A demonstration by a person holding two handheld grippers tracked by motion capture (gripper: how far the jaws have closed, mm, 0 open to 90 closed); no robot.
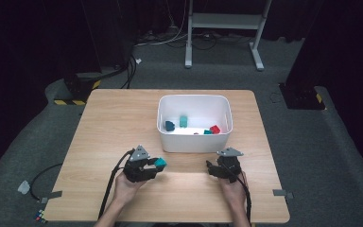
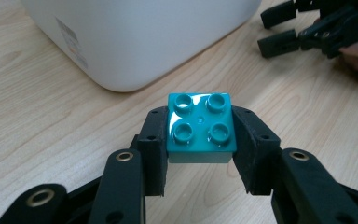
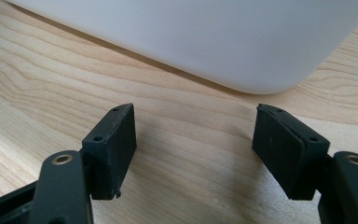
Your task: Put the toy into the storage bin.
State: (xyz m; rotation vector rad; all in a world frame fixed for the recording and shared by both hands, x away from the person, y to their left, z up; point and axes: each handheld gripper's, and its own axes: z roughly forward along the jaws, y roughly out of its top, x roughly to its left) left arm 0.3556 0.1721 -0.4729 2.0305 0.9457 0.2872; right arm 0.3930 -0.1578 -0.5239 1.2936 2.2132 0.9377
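Observation:
My left gripper (image 1: 157, 166) is shut on a teal four-stud brick (image 2: 200, 126), held studs up a little above the wooden table (image 1: 108, 123); the brick (image 1: 160, 163) sits between its black pads (image 2: 156, 140). The white bin (image 1: 194, 142) stands just beyond it, its near wall (image 2: 135, 37) close ahead. My right gripper (image 1: 211, 169) rests low at the table's front right, jaws open with nothing between them (image 3: 196, 149), facing the bin's rounded corner (image 3: 242, 51). That right gripper also shows in the left gripper view (image 2: 282, 28).
Inside the bin lie a teal brick (image 1: 183, 121), a dark blue one (image 1: 169, 126) and a red one (image 1: 214, 129). Bare wood lies left of the bin. Cables trail from both grippers toward the table's front edge (image 1: 170, 220).

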